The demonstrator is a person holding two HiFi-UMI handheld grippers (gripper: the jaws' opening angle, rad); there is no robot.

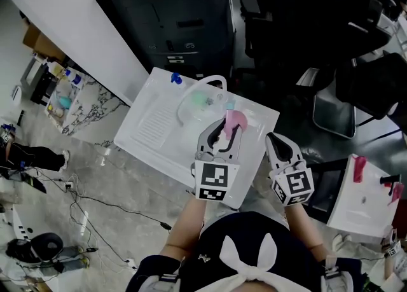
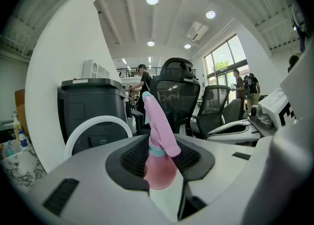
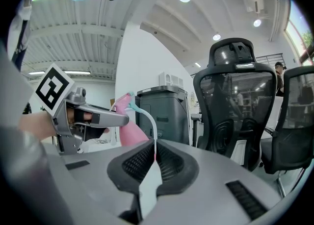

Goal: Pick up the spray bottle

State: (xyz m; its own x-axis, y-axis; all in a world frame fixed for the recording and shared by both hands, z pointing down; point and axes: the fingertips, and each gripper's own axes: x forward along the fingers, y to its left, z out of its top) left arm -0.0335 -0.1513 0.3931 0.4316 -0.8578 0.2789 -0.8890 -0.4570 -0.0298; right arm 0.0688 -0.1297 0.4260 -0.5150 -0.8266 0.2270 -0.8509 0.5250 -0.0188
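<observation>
The pink spray bottle [image 1: 234, 119] with a teal collar stands upright near the right side of the white table [image 1: 152, 133]. My left gripper [image 1: 227, 126] is shut on its round body; in the left gripper view the bottle [image 2: 160, 166] fills the gap between the black pads, its pink trigger head rising above them. My right gripper [image 1: 278, 144] hovers to the right of the table's edge, its jaws shut with nothing between them [image 3: 154, 154]. The right gripper view shows the left gripper [image 3: 100, 118] at the bottle [image 3: 128, 132].
A clear container [image 1: 200, 101], a white curved tube [image 1: 206, 81] and a small blue item [image 1: 176, 79] lie further back on the table. A dark grey cabinet [image 1: 180, 17] and black office chairs [image 1: 305, 23] stand behind. Another white table [image 1: 365, 201] is at right.
</observation>
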